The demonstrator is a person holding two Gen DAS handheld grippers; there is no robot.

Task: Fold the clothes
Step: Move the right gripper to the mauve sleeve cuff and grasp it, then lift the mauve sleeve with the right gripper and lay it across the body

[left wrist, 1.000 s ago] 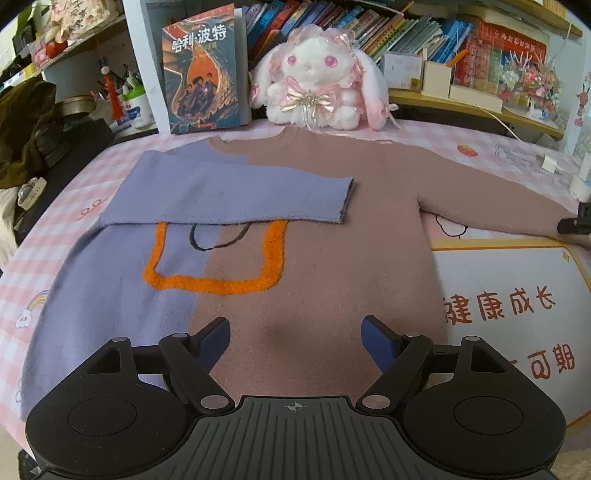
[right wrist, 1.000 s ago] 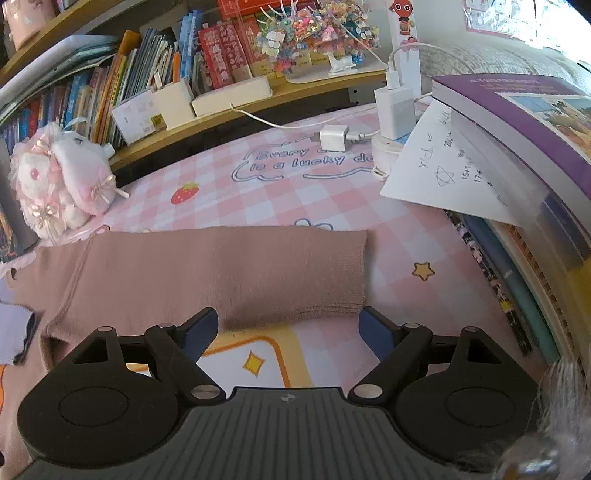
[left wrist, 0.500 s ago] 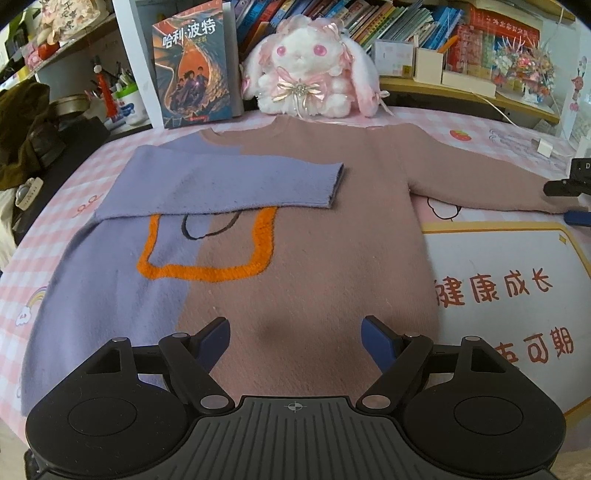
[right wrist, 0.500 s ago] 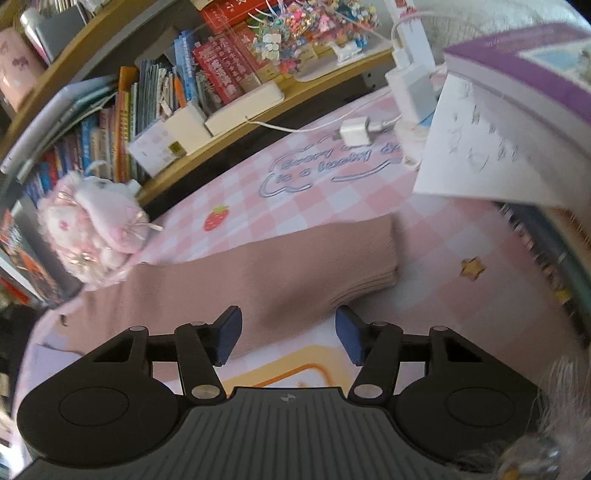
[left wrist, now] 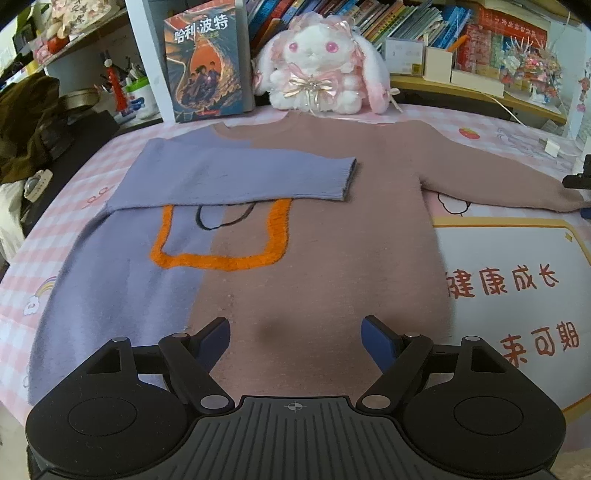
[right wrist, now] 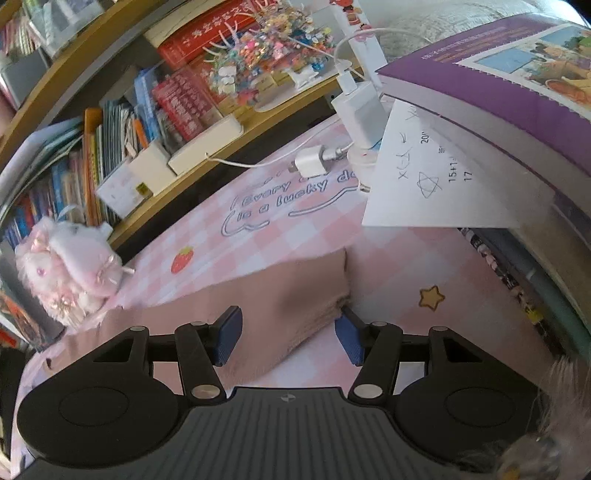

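Pink checked tabletop (left wrist: 480, 122) fills both views, and spread flat across it lies the sweater (left wrist: 314, 236), half lilac, half dusty pink, with an orange outline stitched on the chest. Its neckline points toward the bookshelf (left wrist: 424, 22) at the back. The lilac sleeve (left wrist: 236, 173) is already folded across the chest, its cuff lying on the pink half. The pink sleeve (right wrist: 280, 295) stretches out straight to the side, its cuff near a yellow star printed on the cloth.

Behind the collar sits a white and pink plush bunny (left wrist: 321, 70), and just beside it a book (left wrist: 207, 62) stands upright with its illustrated cover facing us. A stack of books (right wrist: 517, 122) with a purple one on top rises at the sleeve end, a scribbled sheet of paper (right wrist: 424, 177) sticking out from under the purple one. White chargers (right wrist: 354, 110) lie near it.

Left gripper (left wrist: 295, 332) hovers over the sweater's hem, fingers spread wide, nothing between them. Right gripper (right wrist: 288, 332) is down at the pink cuff, fingers about half open; the cuff's edge sits between them, touching the right-hand finger (right wrist: 347, 338), with a gap at the other. No firm pinch visible.
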